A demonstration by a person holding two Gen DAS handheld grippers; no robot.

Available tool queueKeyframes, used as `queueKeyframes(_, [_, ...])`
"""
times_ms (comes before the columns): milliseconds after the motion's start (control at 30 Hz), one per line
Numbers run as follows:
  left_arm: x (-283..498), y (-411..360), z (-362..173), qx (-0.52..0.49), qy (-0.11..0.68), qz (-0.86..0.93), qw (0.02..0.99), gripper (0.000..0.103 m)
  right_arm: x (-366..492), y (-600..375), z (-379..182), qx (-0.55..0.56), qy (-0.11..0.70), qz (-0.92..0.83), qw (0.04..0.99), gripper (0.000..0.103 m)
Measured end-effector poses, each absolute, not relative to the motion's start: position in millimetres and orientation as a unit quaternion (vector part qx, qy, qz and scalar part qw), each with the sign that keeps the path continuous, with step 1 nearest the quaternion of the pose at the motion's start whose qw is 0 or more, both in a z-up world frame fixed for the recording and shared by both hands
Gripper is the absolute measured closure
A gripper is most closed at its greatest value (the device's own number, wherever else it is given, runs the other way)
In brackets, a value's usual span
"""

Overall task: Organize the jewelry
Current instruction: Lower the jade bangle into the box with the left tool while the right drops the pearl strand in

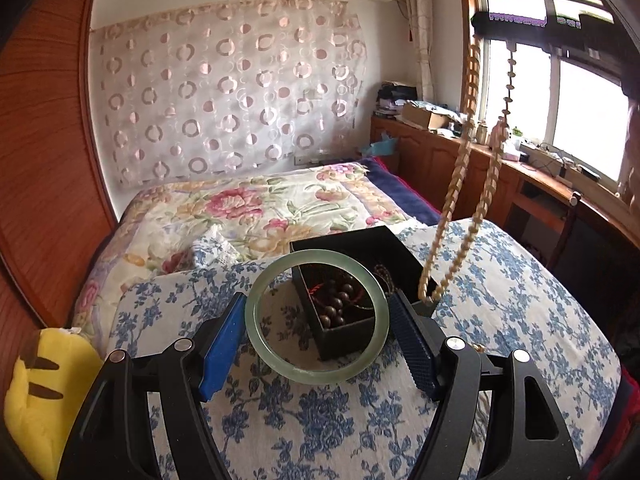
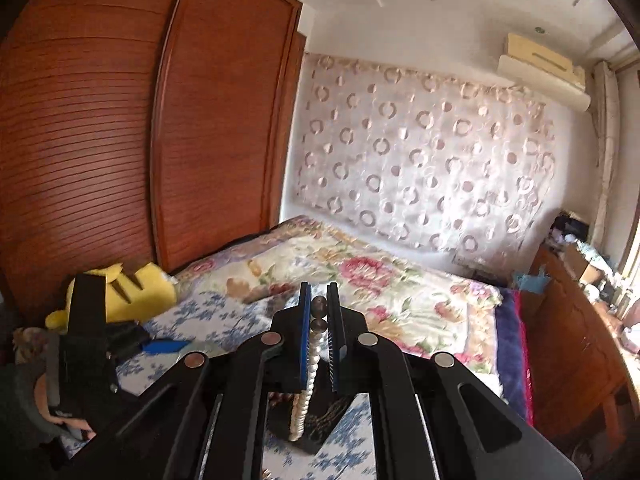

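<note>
— Floral bedspread (image 1: pixel 500 280), black box (image 1: pixel 344 248) on it. Why the left hand-held gripper (image 1: pixel 318 320) clamping that jade bangle (image 1: pixel 316 316) above it?

— Probably boxing it. Right hand-held gripper (image 2: pixel 320 320) pinches the bead necklace (image 1: pixel 456 184), dangling over the box.

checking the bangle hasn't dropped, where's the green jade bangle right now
In the left wrist view the green jade bangle sits gripped in the left tool, held just above the near edge of the black jewelry box.
</note>
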State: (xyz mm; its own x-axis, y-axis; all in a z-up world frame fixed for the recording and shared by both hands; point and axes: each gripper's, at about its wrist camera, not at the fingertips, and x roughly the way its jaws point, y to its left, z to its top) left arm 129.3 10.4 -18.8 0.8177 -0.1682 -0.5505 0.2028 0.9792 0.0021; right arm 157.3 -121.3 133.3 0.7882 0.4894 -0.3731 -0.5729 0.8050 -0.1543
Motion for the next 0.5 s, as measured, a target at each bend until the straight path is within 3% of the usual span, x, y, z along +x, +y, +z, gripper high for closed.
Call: queueKeyframes(500, [155.9,-3.4,-23.6,0.031,0.295,-0.108,0.949,0.034,209.6,-126.6,128.1,-0.114,0.171,0.272,0.94,0.095])
